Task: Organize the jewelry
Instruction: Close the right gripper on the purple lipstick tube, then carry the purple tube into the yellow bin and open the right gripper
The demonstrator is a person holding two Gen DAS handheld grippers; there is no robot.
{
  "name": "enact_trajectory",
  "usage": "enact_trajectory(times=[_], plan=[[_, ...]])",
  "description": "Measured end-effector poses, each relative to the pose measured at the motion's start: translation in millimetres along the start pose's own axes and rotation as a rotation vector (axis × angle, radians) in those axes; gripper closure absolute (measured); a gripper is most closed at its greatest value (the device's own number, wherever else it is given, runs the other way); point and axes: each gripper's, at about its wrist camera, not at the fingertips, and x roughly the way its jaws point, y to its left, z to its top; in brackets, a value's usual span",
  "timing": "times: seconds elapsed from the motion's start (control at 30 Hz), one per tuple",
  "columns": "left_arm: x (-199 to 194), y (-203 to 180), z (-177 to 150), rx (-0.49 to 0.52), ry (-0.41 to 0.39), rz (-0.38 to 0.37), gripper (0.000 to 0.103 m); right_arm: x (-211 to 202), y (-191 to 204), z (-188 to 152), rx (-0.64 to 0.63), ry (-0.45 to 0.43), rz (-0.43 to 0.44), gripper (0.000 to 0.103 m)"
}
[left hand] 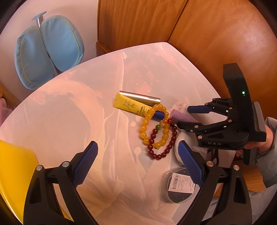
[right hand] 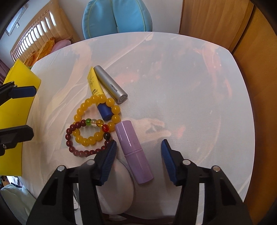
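A yellow bead bracelet [left hand: 144, 129] [right hand: 77, 117] and a dark red bead bracelet [left hand: 152, 150] [right hand: 69, 143] lie overlapping on the white table [left hand: 69, 103]. The yellow one also loops over the blue cap of a yellow tube [left hand: 129, 103] [right hand: 94, 83]. My left gripper [left hand: 136, 147] [right hand: 26, 112] is open just above the table, its fingers spread either side of the bracelets' near end. My right gripper [right hand: 138, 155] [left hand: 193, 117] is open, straddling a purple tube [right hand: 133, 152] [left hand: 180, 117]. Its pads do not press the tube.
A silver tube [right hand: 109, 83] lies beside the yellow tube. A white rounded case [right hand: 119, 187] and a round compact with a label [left hand: 180, 187] sit near the table's front edge. A yellow tray [right hand: 15, 121] is at the left. A blue chair [right hand: 117, 15] and wooden panels stand behind the table.
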Motion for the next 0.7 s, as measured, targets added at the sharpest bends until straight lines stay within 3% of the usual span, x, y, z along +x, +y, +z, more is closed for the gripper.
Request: enact_trajectory(times=[0.1, 0.17, 0.33, 0.7], plan=[[-0.6, 1.3, -1.5, -0.004, 0.000, 0.000, 0.012, -2.7, 6.0, -2.2, -0.051, 0.001, -0.007, 0.064], [-1.5, 2.0, -2.2, -0.007, 0.001, 0.001, 0.012, -3.7, 8.9, -5.3, -0.083, -0.001, -0.041, 0.079], [-3.1, 1.0, -2.1, -0.007, -0.006, 0.003, 0.012, -12.2, 4.6, -8.8, -0.041, -0.022, -0.022, 0.079], [-35.5, -24.2, -8.4, 0.018, -0.072, 0.025, 0.012, -80.5, 27.8, -29.6, -0.038, -0.151, 0.053, 0.079]])
